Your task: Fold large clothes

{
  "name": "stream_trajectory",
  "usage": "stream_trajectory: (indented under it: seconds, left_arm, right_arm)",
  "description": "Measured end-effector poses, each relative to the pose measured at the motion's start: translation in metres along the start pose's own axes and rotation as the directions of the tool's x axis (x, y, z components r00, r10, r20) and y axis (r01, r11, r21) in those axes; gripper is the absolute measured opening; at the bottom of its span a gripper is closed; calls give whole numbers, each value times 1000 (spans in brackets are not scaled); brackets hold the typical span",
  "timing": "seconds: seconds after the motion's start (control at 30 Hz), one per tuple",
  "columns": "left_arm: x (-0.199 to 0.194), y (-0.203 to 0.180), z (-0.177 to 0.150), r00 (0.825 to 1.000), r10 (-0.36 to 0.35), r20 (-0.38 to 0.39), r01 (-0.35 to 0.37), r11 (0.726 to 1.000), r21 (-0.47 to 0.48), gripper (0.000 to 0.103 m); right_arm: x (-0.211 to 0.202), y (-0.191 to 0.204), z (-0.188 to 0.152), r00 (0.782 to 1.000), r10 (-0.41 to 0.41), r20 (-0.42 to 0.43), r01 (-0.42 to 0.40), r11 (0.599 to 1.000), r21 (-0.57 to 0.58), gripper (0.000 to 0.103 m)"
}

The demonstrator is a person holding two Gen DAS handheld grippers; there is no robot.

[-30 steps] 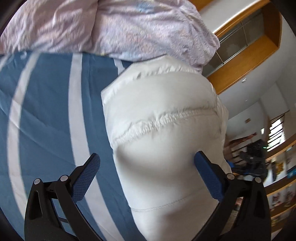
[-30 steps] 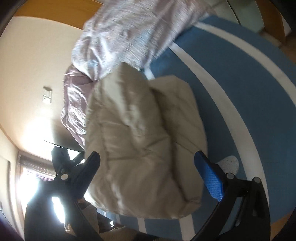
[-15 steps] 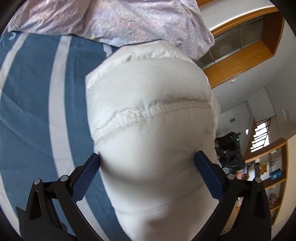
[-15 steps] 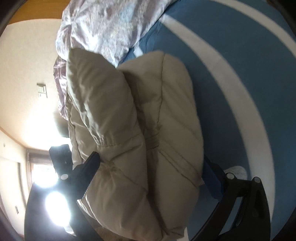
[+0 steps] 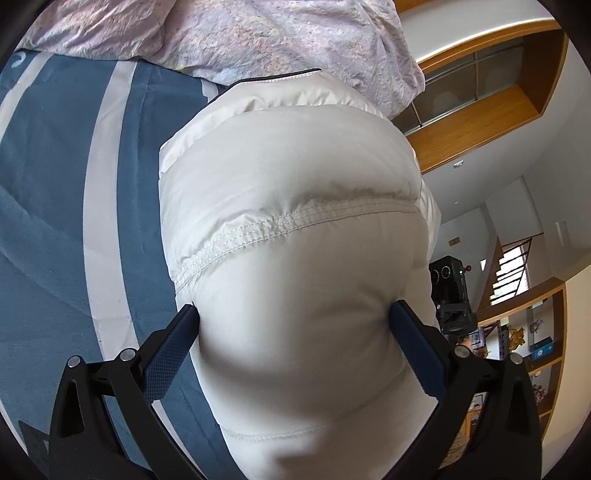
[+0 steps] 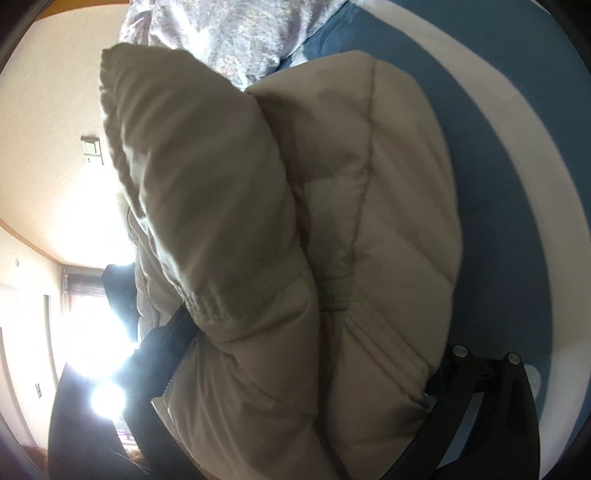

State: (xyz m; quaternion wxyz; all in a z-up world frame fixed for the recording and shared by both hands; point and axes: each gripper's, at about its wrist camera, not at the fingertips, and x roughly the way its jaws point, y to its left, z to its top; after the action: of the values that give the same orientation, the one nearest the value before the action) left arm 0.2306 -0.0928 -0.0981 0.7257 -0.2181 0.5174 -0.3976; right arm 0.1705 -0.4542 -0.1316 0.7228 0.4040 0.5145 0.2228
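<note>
your left gripper [image 5: 291,317] is straddling a puffy fold of the white padded jacket [image 5: 295,229], both blue pads [image 5: 168,354] pressing into the fabric on either side so the bulk is bulging between and in front of them; the jaws are standing wide but gripping the bundle. from this view the jacket is filling the space straight ahead of the fingers, a stitched seam [image 5: 288,225] is crossing it just beyond the pads, and its far edge is lying against a crumpled lilac floral quilt [image 5: 236,37] further ahead. to the left of the gripper the blue bedcover with white stripes [image 5: 55,206] is showing, and to the right you are seeing wooden shelving [image 5: 476,107] and a dark tripod-mounted device [image 5: 450,295], which the other camera is only showing as a dark shape against glare. your right gripper [image 6: 310,354] is pushed deep into the same jacket [image 6: 332,221], which here is looking beige in the backlight and is showing two thick rolls side by side, a split the left view is not giving you. the jacket is covering both pads, the left finger [image 6: 170,339] is barely showing as a dark shape and only the right finger's frame is peeking out, so you cannot tell from this view whether this gripper is clamping or merely surrounding the fabric. to its right the striped bedcover [image 6: 517,184] is lying, and ahead the same quilt [image 6: 236,33] is showing.
</note>
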Motion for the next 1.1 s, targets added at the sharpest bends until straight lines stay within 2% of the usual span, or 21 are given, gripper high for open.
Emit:
stream_trajectory:
  seconds: [0.13,0.3,0.33,0.47,0.63,0.83,1.1]
  left_arm:
    - [0,6,-2,999,-29,12,30,999,-21,102]
    - [-1,3,-5,999,-29,41,30,999,-14,102]
    - [-3,1,-6,998,-25,51,25,1000,-4,101]
    - [-13,-4,-9,996,-13,90,11,1000,24,89]
    - [-32,-1,-3,989,12,145,-18,999,41,82]
    - [-66,11,7,972,63,228,-74,996,40,78]
    - [-104,39,21,944,121,308,-128,992,4,77]
  right_arm:
    - [11,4,3,999,37,-16,-37,999,-26,101]
    - [26,9,5,996,81,-26,-83,996,-44,101]
    - [28,12,5,997,81,-17,-82,995,-49,99]
    - [31,23,2,998,68,8,-68,994,-83,84]
    - [45,44,3,998,64,10,-62,992,-111,68]
    - [64,74,16,998,60,18,-56,984,-172,59]
    - [113,116,42,998,50,-25,-54,975,-215,57]
